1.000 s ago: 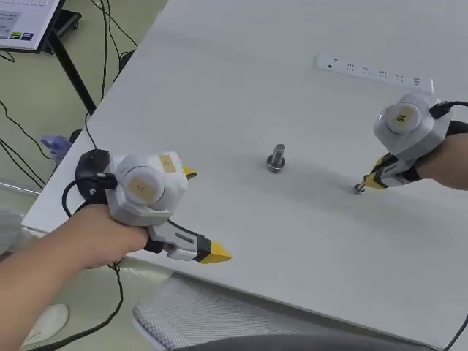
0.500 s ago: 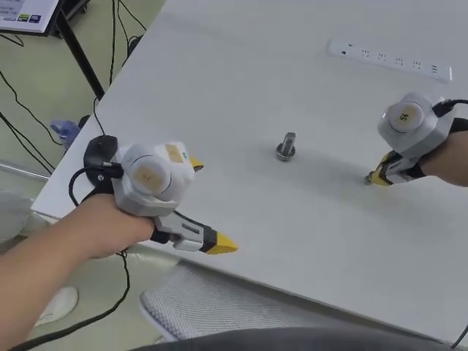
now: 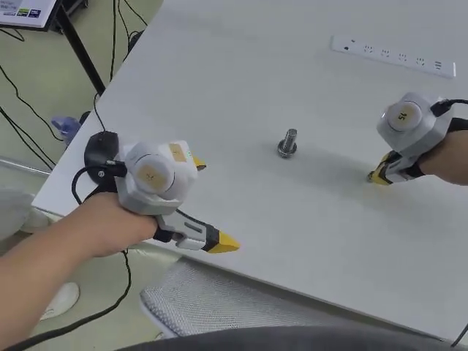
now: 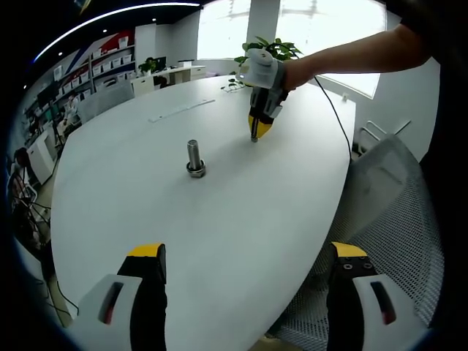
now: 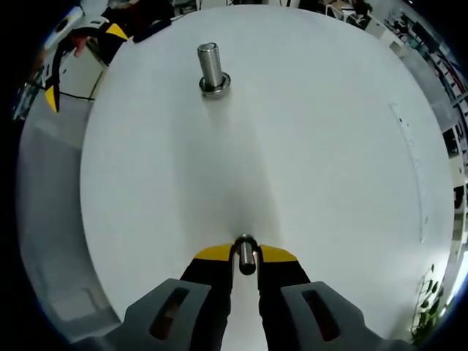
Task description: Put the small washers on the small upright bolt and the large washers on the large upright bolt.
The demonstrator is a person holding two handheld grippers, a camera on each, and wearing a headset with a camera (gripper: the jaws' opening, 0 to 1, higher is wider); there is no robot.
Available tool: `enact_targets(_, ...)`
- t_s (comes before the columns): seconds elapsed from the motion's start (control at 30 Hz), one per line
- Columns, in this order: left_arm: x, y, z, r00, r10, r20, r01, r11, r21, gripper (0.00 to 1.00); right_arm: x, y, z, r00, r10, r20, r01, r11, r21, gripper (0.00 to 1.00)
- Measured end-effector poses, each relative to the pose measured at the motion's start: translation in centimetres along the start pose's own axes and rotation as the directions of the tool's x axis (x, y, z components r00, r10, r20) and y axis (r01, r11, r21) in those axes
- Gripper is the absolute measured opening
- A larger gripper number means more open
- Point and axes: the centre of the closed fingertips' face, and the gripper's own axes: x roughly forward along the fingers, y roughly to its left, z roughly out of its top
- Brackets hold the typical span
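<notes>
Small bolt point(image 5: 246, 260), silvery, pinched between right gripper's point(image 5: 246, 252) yellow-tipped jaws; left gripper's point(image 4: 248, 253) jaws wide apart

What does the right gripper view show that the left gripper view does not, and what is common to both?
The right gripper view gives the close look: the right gripper shut on the small bolt, jaws tight against it. The left gripper view gives the left gripper with jaws wide apart and nothing between them, plus a mesh chair beside the table edge and a plant at the far end. Both share the large bolt standing upright on the white table, and each catches the other gripper at a distance.
</notes>
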Motion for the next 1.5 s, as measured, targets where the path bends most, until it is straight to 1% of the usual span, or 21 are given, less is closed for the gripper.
enact_targets(0.37, 0.0, -0.4, 0.0, 1.0, -0.002, 0.0, 0.002, 1.0, -0.001, 0.9, 0.0, 0.2, 0.0, 1.0, -0.004, -0.008, 0.004, 1.0, -0.001, 0.14)
enact_targets(0.4, 0.0, -0.4, -0.1, 1.0, -0.002, -0.003, 0.002, 1.0, -0.002, 0.9, 0.1, 0.3, 0.0, 1.0, 0.002, -0.005, -0.002, 1.0, -0.002, 0.15)
enact_targets(0.47, -0.1, -0.5, -0.1, 1.0, -0.002, -0.004, 0.002, 1.0, 0.0, 0.9, 0.2, 0.2, -0.1, 0.9999, -0.006, -0.009, 0.006, 1.0, -0.018, 0.18)
enact_targets(0.53, -0.3, -0.5, -0.1, 1.0, -0.001, -0.001, 0.001, 1.0, -0.004, 0.9, 0.3, 0.3, 0.0, 1.0, 0.0, -0.003, 0.0, 1.0, -0.009, 0.18)
enact_targets(0.77, -0.5, -0.7, -0.4, 1.0, 0.002, -0.006, -0.002, 1.0, -0.004, 0.89, 0.1, 0.2, 0.2, 0.9999, -0.012, 0.006, 0.012, 1.0, -0.013, 0.2)
enact_targets(0.93, -0.7, -0.9, -0.2, 1.0, 0.009, -0.002, -0.009, 1.0, -0.003, 0.9, -0.4, 0.0, 0.4, 0.9996, -0.024, 0.017, 0.025, 1.0, -0.008, 0.21)
enact_targets(1.0, -0.8, -0.8, 0.1, 0.9998, 0.017, 0.01, -0.017, 1.0, 0.0, 0.92, -0.7, -0.1, 0.4, 0.9994, -0.028, 0.022, 0.028, 1.0, -0.003, 0.22)
enact_targets(1.07, -0.9, -0.9, 0.4, 0.9998, 0.015, 0.015, -0.015, 1.0, -0.001, 0.92, -1.0, -0.1, 0.5, 0.9987, -0.031, 0.041, 0.031, 1.0, 0.004, 0.25)
enact_targets(1.2, -1.0, -1.0, 0.6, 0.9996, 0.018, 0.021, -0.019, 1.0, 0.001, 0.92, -1.6, -0.2, 0.5, 0.9972, -0.048, 0.058, 0.048, 0.999, 0.003, 0.27)
enact_targets(1.3, -1.0, -0.9, 0.6, 0.9994, 0.017, 0.029, -0.017, 1.0, -0.009, 0.92, -2.2, -0.2, 0.4, 0.9956, -0.059, 0.074, 0.058, 0.998, 0.013, 0.28)
enact_targets(1.33, -1.0, -1.0, 0.7, 0.999, 0.012, 0.044, -0.01, 1.0, -0.029, 0.91, -2.5, -0.2, 0.5, 0.9943, -0.064, 0.085, 0.063, 0.998, 0.017, 0.28)
enact_targets(1.37, -1.1, -1.0, 0.7, 0.9987, 0.011, 0.049, -0.009, 0.999, -0.039, 0.92, -2.8, -0.2, 0.5, 0.9931, -0.07, 0.094, 0.068, 0.997, 0.019, 0.28)
enact_targets(1.43, -1.2, -1.0, 0.5, 0.9988, 0.013, 0.046, -0.011, 0.999, -0.044, 0.91, -3.6, -0.2, 0.6, 0.9885, -0.084, 0.126, 0.079, 0.996, 0.042, 0.29)
enact_targets(1.47, -1.3, -1.1, 0.5, 0.9986, 0.012, 0.051, -0.009, 0.999, -0.051, 0.91, -3.9, -0.2, 0.7, 0.9856, -0.088, 0.144, 0.081, 0.995, 0.055, 0.3)
enact_targets(1.5, -1.4, -1.2, 0.7, 0.9982, 0.011, 0.059, -0.008, 0.999, -0.053, 0.92, -4.4, -0.1, 0.9, 0.9808, -0.095, 0.17, 0.084, 0.994, 0.071, 0.3)
